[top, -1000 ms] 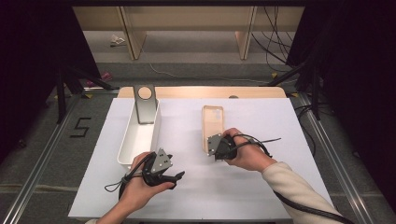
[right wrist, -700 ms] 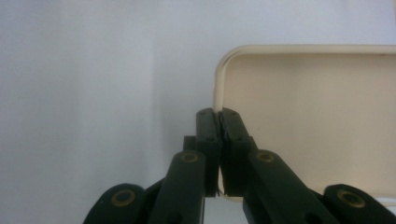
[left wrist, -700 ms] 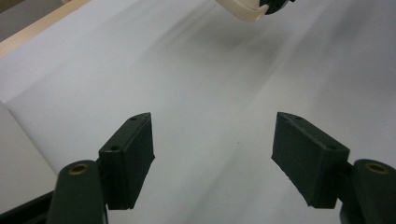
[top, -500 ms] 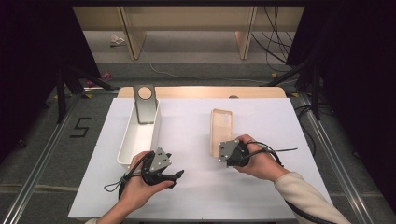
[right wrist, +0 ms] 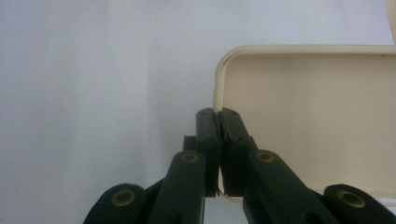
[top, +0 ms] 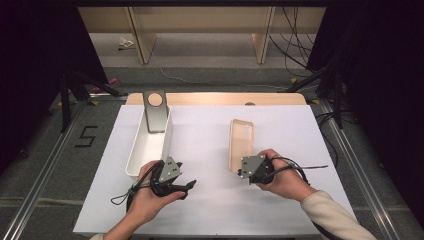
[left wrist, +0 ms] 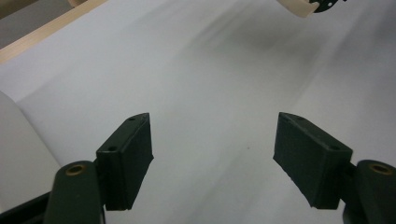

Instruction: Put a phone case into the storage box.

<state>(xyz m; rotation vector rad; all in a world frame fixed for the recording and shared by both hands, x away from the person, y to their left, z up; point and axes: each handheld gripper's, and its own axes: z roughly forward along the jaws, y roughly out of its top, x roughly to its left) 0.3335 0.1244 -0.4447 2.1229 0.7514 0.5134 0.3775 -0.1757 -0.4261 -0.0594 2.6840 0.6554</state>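
Note:
A beige phone case (top: 241, 137) lies open side up on the white table (top: 210, 150), right of centre. My right gripper (top: 240, 172) is shut on the rim at the case's near end. In the right gripper view the jaws (right wrist: 219, 116) meet on that thin rim, and the case's inside (right wrist: 317, 140) spreads to the right. My left gripper (top: 189, 184) lies low at the front left, pointing right. Its jaws (left wrist: 212, 154) stand open over bare table with nothing between them. One end of the case (left wrist: 299, 7) shows far off in the left gripper view.
A long white tray (top: 150, 150) lies at the left, its near end by my left hand and its wall (left wrist: 14, 154) beside the left jaw. A grey stand (top: 155, 112) with a round pad rises at its far end. A wooden strip (top: 215, 98) borders the far edge.
My right gripper has slid toward the right and a little nearer, dragging the phone case with it. The left gripper has kept still and open.

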